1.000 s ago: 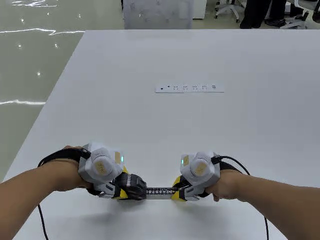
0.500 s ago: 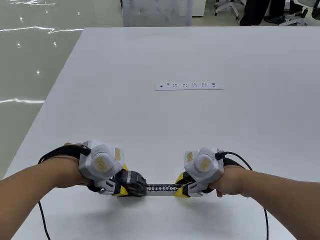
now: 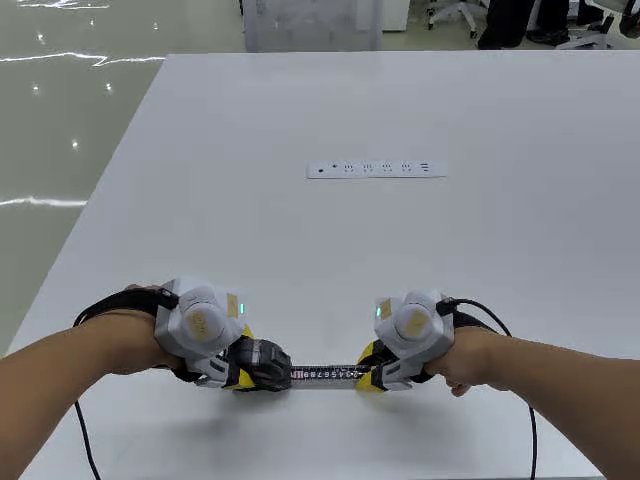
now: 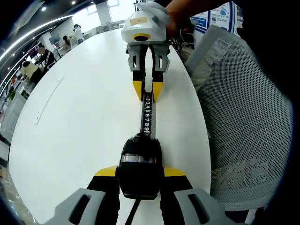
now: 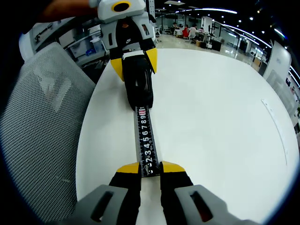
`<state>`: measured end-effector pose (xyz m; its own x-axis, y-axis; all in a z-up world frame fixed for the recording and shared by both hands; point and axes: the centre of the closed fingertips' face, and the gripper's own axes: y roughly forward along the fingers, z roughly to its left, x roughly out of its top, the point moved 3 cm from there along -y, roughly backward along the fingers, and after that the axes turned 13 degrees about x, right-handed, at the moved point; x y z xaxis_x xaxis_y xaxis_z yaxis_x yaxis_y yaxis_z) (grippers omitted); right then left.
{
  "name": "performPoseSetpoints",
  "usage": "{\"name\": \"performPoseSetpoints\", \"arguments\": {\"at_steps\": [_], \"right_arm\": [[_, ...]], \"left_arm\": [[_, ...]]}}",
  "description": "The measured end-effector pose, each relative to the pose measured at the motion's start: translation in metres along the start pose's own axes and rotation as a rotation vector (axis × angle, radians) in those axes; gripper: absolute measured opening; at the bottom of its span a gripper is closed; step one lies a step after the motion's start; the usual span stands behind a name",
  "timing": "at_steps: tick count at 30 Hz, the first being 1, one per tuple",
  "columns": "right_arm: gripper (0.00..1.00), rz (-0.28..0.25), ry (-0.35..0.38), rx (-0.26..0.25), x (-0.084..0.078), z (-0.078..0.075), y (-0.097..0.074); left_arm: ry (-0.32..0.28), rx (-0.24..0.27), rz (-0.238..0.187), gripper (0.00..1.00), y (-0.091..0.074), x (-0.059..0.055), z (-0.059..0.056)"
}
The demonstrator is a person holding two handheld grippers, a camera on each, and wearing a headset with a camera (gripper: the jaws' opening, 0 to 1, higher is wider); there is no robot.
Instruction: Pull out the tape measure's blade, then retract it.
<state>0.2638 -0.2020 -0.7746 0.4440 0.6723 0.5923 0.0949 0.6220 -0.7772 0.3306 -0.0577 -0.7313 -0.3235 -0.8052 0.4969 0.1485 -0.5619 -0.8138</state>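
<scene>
tape measure [image 3: 262, 364] lies close to the near edge of the table [image 3: 400, 240], clenched between the jaws of the left gripper [image 3: 238, 376]. the blade [image 3: 325, 374] runs out of it parallel to that edge, straight to the right gripper [image 3: 368, 378], whose jaws are pinched on the blade's tip. only a short length shows between them; the pull, i judge, calls for the right gripper travelling rightward along the blade's own line, away from the left.

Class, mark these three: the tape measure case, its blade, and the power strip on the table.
tape measure case [image 4: 139, 161], left gripper view, its black top face.
blade [image 5: 144, 133], right gripper view, the numbered stretch.
power strip [image 3: 376, 169], head view, its middle.
</scene>
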Motion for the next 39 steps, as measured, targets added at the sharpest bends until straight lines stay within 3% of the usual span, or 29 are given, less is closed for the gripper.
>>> {"name": "performPoseSetpoints", "arguments": {"at_steps": [39], "right_arm": [[0.13,0.006,0.014,-0.009,-0.022,-0.001,-0.016]], "left_arm": [[-0.008,0.003,0.001,0.29,0.0,0.0,0.0]]}}
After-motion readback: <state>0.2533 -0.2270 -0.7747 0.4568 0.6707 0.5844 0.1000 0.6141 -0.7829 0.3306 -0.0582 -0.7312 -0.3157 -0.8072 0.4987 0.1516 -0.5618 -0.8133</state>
